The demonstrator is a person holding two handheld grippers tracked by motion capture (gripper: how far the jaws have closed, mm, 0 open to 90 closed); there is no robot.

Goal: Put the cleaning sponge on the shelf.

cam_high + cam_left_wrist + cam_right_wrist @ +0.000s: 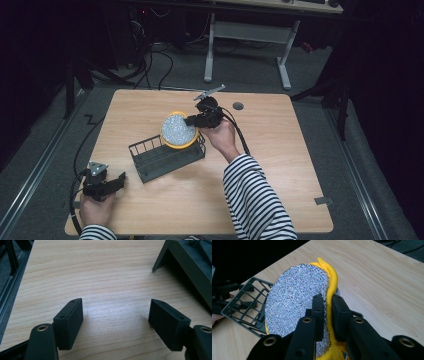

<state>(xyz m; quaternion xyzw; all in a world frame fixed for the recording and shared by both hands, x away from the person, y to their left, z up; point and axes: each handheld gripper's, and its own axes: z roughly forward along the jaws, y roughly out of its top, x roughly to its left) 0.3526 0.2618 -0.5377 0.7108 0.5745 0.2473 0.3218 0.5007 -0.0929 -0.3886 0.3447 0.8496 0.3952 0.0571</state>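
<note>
Right gripper (327, 315) is clamped on the rim of a round scouring pad (297, 300), silver mesh face with yellow backing, jaws nearly together with only the pad's edge pinched between them. Pad is held on edge, tilted, its face turned toward the person's left in the high view (178, 130).

Dark wire rack (165, 157) sits directly under and just left of the pad. Its long axis runs roughly left-to-right across the table (280, 165), slightly angled. Pad's lower edge looks to be at or inside the rack's right end, near the rim; can't tell whether it touches the wires.

Key relation: the pad disc stands roughly across the rack's long axis, so I'd judge it goes in as a slice between the wires, with a short drop down from where it hangs.

Left gripper (116, 315) is wide open, nothing between the jaws, resting low over bare tabletop at the near-left corner (102, 184). A rack corner shows at the upper right of its view (185, 262), so it's near but apart. Right hand is plainly the working one here.
</note>
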